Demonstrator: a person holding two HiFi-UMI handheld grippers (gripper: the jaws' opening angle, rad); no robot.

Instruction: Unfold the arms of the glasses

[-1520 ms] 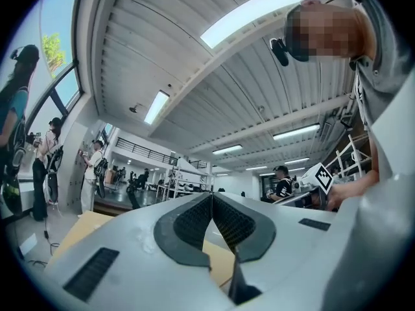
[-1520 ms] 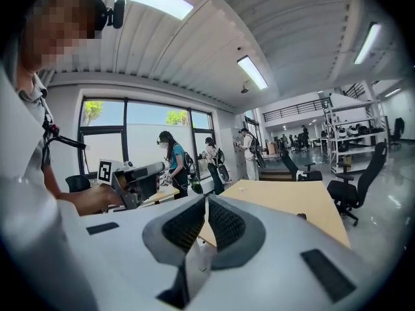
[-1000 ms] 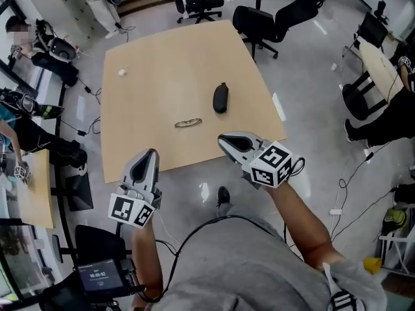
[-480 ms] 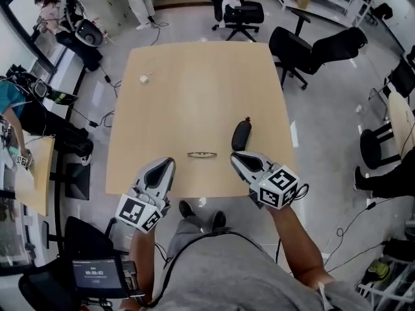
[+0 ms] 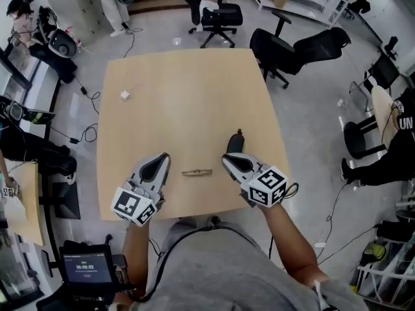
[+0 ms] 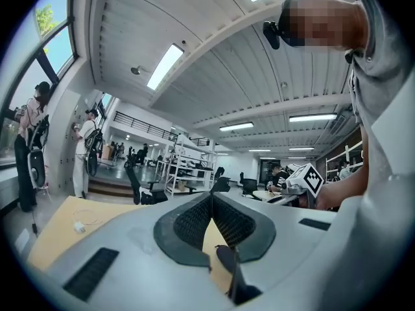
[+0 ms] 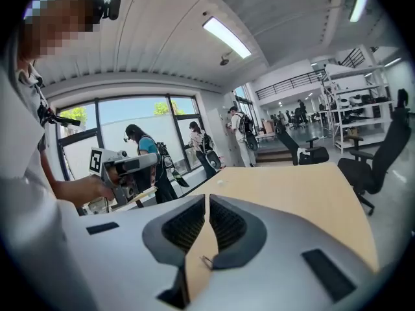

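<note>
The table (image 5: 181, 96) bears glasses (image 5: 196, 172) between left tool (image 5: 160, 159) and right tool (image 5: 227, 159) (both closed, empty); best to open them, then pinch one arm gently.

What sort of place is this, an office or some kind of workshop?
Probably an open-plan lab or office workspace: a wooden table, black swivel chairs nearby, metal shelving racks at the back, and cables trailing across the grey floor.

tan table (image 5: 181, 109), thin dark glasses (image 5: 196, 172), black case (image 5: 235, 142), black chairs (image 5: 285, 47), grey floor (image 5: 311, 128).
</note>
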